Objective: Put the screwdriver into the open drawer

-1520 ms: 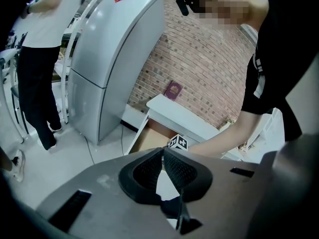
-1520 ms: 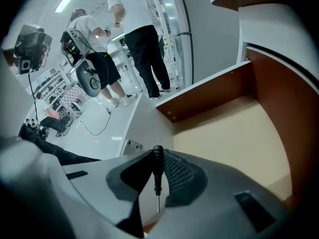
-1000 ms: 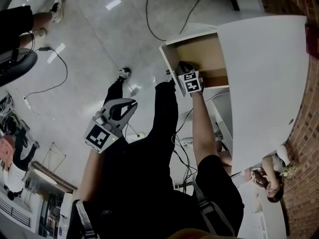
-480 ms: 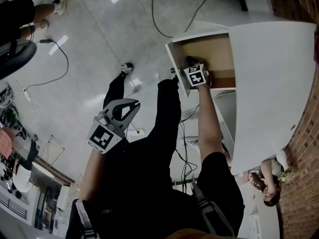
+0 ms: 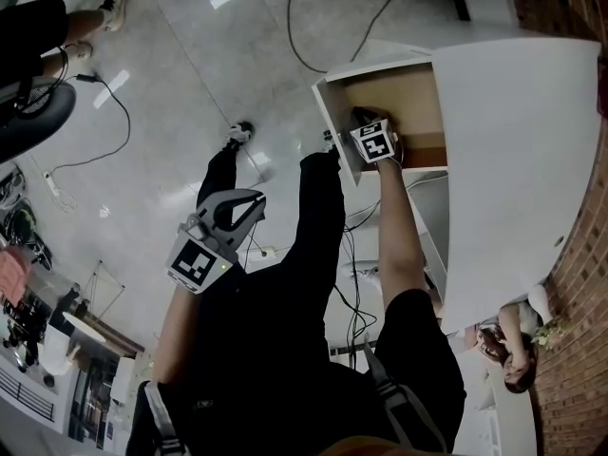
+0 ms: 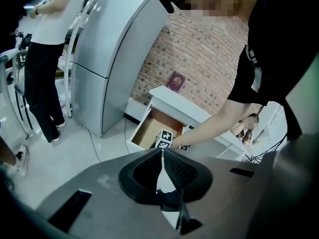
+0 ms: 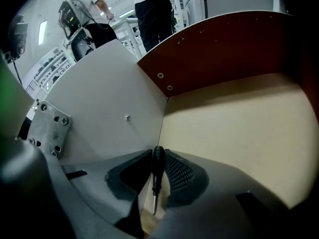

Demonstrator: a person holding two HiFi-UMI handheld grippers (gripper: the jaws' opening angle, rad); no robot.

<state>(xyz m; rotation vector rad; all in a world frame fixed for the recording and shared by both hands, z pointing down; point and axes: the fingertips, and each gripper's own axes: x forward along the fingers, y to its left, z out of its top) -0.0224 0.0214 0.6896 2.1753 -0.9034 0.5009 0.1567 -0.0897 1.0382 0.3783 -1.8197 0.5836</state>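
The open drawer (image 5: 328,112) sticks out of a white desk, its pale wooden floor (image 7: 239,128) bare. My right gripper (image 5: 359,117) reaches down into its near left corner. In the right gripper view a black-handled screwdriver (image 7: 157,164) stands between the jaws of the right gripper (image 7: 156,156), shaft pointing back toward the camera. Both pads still touch the handle, though the jaws have just been opening a little. My left gripper (image 5: 249,200) hangs over the floor, left of my legs. The left gripper (image 6: 162,152) has its jaws closed and empty.
The white desk top (image 5: 513,160) overhangs the drawer on the right. Cables (image 5: 313,27) run across the shiny floor. Another person's legs (image 5: 57,27) stand at the far left. A tall grey cabinet (image 6: 109,59) and a person in white (image 6: 45,59) are beyond the drawer.
My right gripper has sunk a little deeper into the drawer with the screwdriver between its jaws. The left gripper has stayed where it was.
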